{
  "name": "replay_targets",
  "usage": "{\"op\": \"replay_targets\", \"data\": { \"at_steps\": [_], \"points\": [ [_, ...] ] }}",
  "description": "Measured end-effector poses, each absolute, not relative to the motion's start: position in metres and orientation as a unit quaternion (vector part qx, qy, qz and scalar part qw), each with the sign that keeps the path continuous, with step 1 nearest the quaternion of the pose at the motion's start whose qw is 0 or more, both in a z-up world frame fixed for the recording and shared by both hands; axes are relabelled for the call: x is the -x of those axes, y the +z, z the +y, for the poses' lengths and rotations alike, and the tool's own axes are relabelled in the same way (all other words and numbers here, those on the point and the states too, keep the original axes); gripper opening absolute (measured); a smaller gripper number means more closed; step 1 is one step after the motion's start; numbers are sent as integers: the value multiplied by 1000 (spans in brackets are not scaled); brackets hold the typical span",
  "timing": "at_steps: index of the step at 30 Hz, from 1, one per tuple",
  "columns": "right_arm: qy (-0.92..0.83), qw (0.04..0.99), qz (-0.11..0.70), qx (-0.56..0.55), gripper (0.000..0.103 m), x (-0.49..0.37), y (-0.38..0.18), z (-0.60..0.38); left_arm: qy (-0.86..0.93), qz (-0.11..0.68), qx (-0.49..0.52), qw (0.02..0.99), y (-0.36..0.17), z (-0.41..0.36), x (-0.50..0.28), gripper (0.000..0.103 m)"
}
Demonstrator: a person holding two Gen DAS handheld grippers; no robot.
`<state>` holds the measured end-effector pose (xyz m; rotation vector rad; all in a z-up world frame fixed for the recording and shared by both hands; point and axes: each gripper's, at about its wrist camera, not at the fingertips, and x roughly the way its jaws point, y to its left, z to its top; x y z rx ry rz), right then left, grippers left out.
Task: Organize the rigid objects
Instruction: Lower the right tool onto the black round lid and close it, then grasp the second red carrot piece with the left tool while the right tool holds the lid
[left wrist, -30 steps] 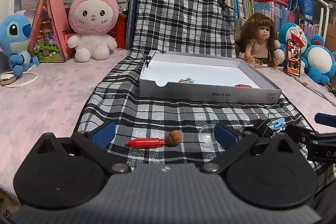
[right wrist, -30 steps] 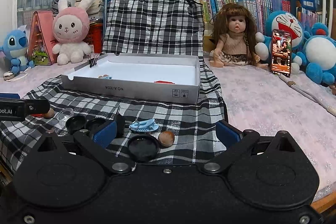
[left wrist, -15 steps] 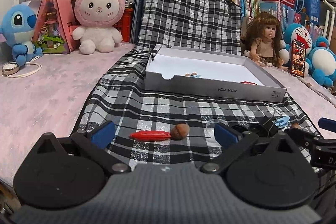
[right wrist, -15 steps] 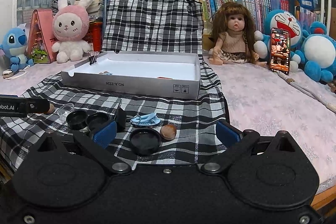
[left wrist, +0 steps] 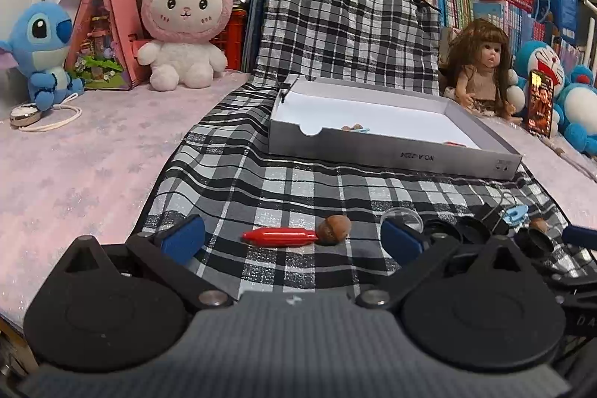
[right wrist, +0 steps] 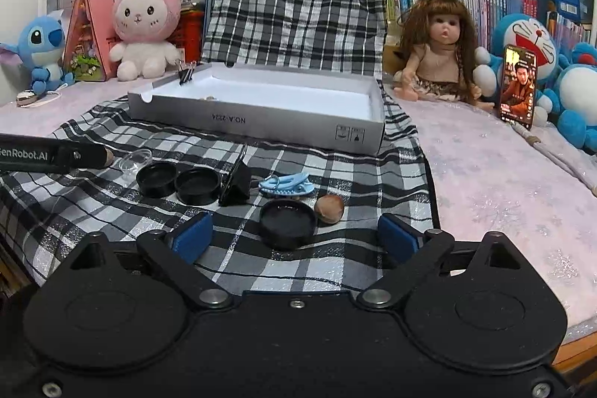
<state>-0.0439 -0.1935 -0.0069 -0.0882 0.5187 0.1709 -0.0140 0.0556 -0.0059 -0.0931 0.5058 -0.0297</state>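
Note:
A shallow grey box [left wrist: 391, 152] [right wrist: 261, 122] lies on the checked cloth with a few small items inside. My left gripper [left wrist: 291, 237] is open, with a red pen-like piece [left wrist: 278, 235] and a brown nut [left wrist: 333, 229] lying between its fingers. My right gripper [right wrist: 294, 235] is open, with a black round lid [right wrist: 286, 219] and a second brown nut [right wrist: 329, 208] between its fingers. Ahead of it lie a blue hair clip [right wrist: 286, 184], a black binder clip [right wrist: 236, 182], two black lids [right wrist: 177, 182] and a clear lid [right wrist: 136, 159].
Plush toys [left wrist: 184, 17], a doll [right wrist: 440, 51] and a phone [right wrist: 518, 86] stand along the back, before books and a window. Pink bedding [left wrist: 74, 166] flanks the cloth. The bed's front edge is close under both grippers.
Both grippers have risen and drawn back a little, so the box and the loose items sit further ahead in view. Both stay open. No object has moved.

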Motion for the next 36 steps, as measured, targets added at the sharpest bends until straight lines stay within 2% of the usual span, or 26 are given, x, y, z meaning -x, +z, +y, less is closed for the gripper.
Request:
{"op": "replay_targets", "data": {
  "at_steps": [6, 8, 10, 11, 17, 19, 22, 28, 36],
  "points": [
    [87, 958, 271, 18, 93, 38, -9, -198, -7, 246, 54, 968, -7, 60, 14, 103],
    [90, 959, 270, 12, 87, 40, -8, -200, -8, 244, 56, 968, -6, 60, 15, 103],
    [93, 960, 264, 11, 73, 42, -6, -200, -13, 245, 54, 968, -5, 59, 16, 103],
    [94, 960, 262, 9, 71, 43, -5, -201, -16, 245, 52, 968, -4, 59, 17, 103],
    [103, 962, 254, -9, 53, 47, -1, -204, -23, 246, 39, 968, 0, 55, 20, 94],
    [101, 962, 254, -10, 47, 48, -1, -203, -22, 251, 45, 967, 0, 56, 19, 87],
    [100, 963, 250, -14, 42, 49, 0, -203, -20, 256, 53, 965, 0, 58, 18, 80],
    [96, 964, 246, -16, 31, 49, 2, -203, -16, 264, 50, 963, -3, 59, 14, 75],
    [95, 964, 246, -16, 31, 49, 3, -203, 2, 254, 25, 967, -10, 57, 14, 73]
  ]
}}
